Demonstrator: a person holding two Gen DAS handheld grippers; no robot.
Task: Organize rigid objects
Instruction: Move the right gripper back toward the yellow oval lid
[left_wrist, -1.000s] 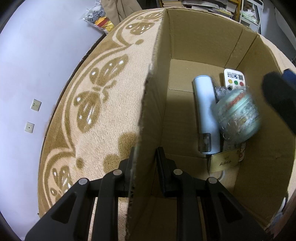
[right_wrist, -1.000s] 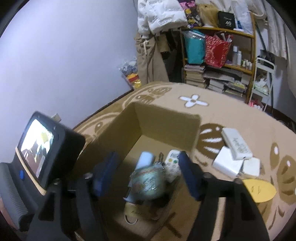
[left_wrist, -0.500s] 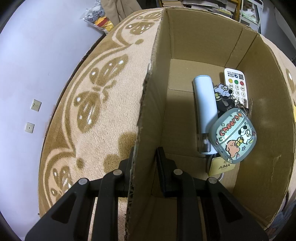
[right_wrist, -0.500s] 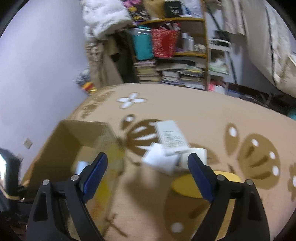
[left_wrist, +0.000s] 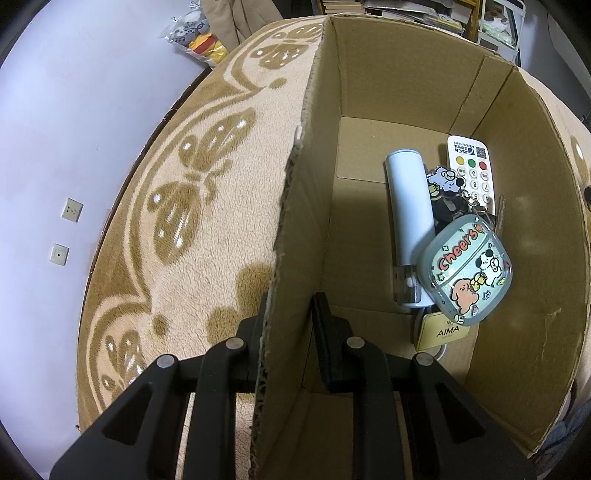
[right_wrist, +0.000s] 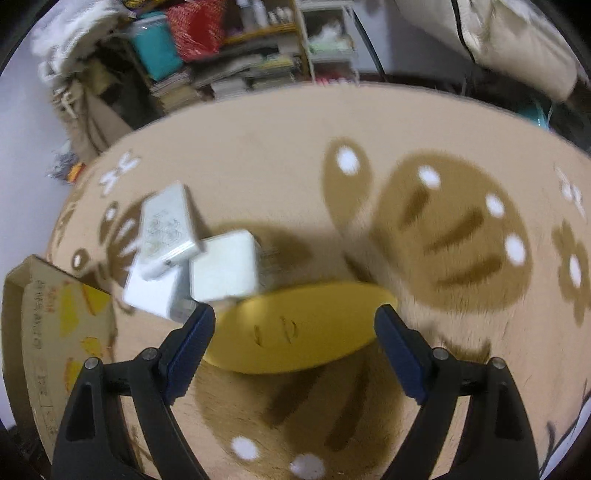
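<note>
While your left gripper (left_wrist: 288, 314) pinches the cardboard box (left_wrist: 406, 74) wall at lower centre, the cartoon case (left_wrist: 466, 271) lies inside at right. Your right gripper (right_wrist: 295, 328) gapes wide and empty above the yellow oval object (right_wrist: 295, 332), white boxes (right_wrist: 192, 251) at centre left.

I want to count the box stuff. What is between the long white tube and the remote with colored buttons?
In the left wrist view, a bunch of cartoon keychain charms lies between the white tube and the remote, on the cardboard box floor.
</note>
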